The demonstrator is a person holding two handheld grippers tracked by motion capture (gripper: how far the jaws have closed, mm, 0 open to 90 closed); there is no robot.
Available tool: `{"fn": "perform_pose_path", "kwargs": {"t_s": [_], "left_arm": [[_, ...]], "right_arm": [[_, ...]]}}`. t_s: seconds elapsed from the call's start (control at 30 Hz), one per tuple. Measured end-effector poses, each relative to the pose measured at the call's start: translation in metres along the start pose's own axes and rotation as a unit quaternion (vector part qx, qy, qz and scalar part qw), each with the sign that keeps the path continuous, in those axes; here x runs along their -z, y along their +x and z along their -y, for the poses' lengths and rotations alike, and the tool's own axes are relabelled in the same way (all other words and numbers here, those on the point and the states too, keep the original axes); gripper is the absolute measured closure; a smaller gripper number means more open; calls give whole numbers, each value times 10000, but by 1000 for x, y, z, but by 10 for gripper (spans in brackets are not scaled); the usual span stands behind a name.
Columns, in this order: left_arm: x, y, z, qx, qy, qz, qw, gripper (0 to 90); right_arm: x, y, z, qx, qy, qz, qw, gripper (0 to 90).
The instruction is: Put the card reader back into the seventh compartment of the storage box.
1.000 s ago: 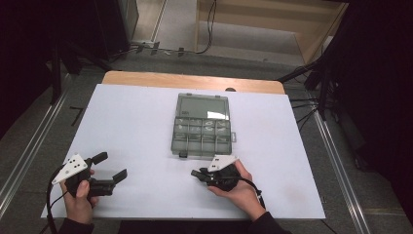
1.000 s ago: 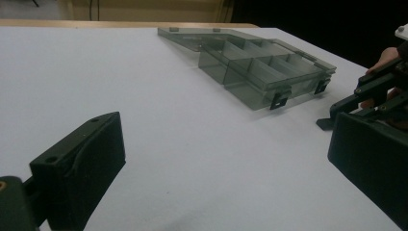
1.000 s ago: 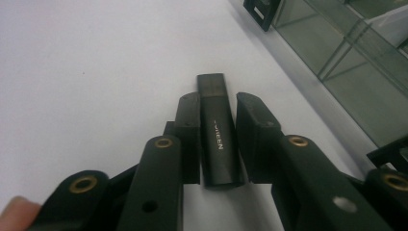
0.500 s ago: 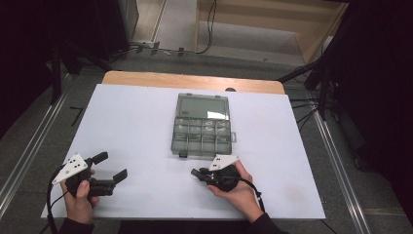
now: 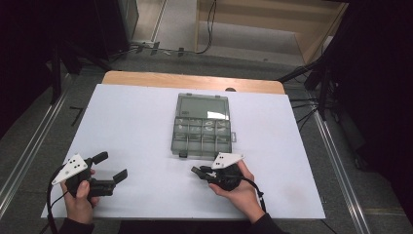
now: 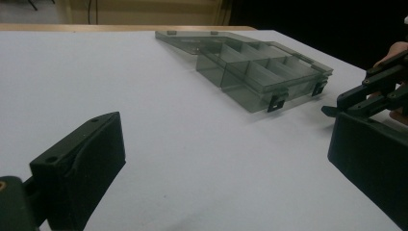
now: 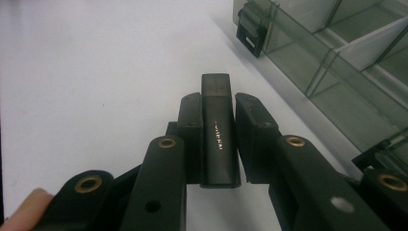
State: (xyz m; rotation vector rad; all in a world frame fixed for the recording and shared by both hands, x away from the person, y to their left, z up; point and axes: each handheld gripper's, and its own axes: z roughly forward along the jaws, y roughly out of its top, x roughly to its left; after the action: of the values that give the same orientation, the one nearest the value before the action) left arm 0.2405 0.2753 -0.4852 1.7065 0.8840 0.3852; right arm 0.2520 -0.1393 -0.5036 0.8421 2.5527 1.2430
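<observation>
Right tongs [image 7: 217, 108] clamped on small black block [image 7: 219, 139]; left tongs [image 6: 226, 159] agape.

box contents [image 5: 202, 127]: too small to tell | black block [image 7: 219, 130]: sides hidden by right gripper [image 7: 219, 144]

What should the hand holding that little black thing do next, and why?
Probably carry the small black block forward over the open organizer box. The right gripper is shut on it, just short of the box's near edge, and the compartments lie open. The left gripper is open and away.
</observation>
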Motion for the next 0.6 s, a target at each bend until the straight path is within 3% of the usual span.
{"fn": "perform_pose_path", "kwargs": {"t_s": [0.6], "left_arm": [[-1, -1, -1, 8, -74, 23, 10000, 0]], "right_arm": [[13, -5, -4, -177, -134, 46, 9997, 715]]}}
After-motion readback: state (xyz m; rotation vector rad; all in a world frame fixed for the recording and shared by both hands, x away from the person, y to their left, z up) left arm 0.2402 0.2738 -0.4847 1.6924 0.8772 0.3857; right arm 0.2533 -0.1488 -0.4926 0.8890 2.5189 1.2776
